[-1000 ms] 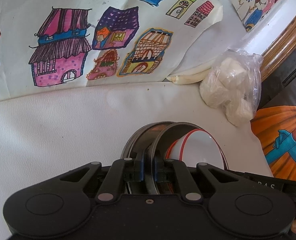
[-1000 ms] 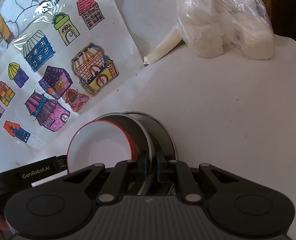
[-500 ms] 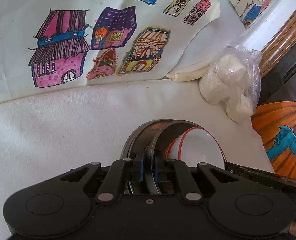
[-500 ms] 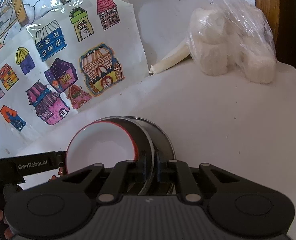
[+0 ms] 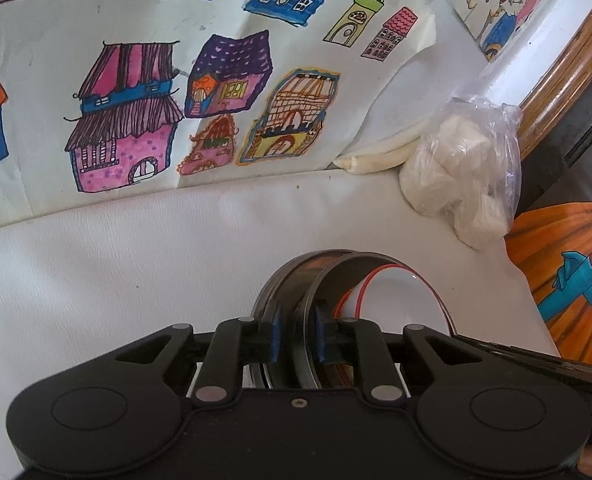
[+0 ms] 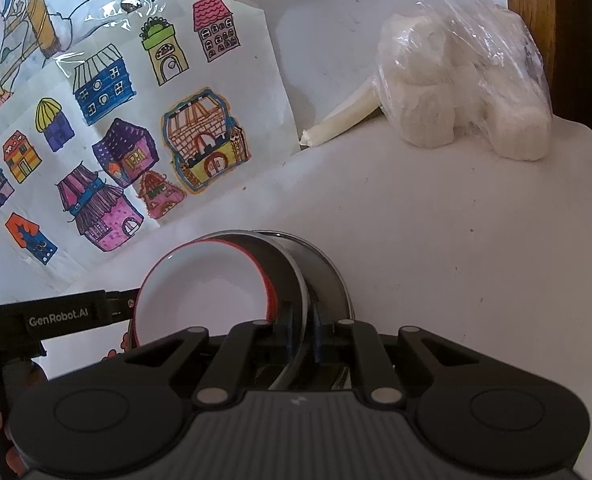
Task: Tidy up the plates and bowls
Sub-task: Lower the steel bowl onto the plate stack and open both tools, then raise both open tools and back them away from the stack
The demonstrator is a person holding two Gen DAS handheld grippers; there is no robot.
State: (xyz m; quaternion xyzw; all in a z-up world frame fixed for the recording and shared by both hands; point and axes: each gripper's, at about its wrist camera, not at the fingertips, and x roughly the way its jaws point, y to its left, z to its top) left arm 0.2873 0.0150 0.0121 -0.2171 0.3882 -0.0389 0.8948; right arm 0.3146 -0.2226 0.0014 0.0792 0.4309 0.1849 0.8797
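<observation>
Since a sec ago the left gripper (image 5: 296,338) had started letting go: its jaws were opening, w/ the rim of a steel plate (image 5: 310,312) between the blue pads (image 5: 275,336), a gap showing on the left side. Little else shifted. Right gripper (image 6: 302,334) stayed clenched on the steel plate's (image 6: 296,280) rim, seen edge-on btwn its pads. A white bowl w/ red rim (image 6: 204,292) sat inside that steel plate, and a second steel plate (image 6: 328,280) lay just beside it to the right, all near the grippers on the white table (image 6: 436,240). Far left lay a sheet of coloured house drawings (image 5: 144,120); far right, a clear bag of white lumps (image 6: 468,92) next to a pale stick (image 6: 340,120).
</observation>
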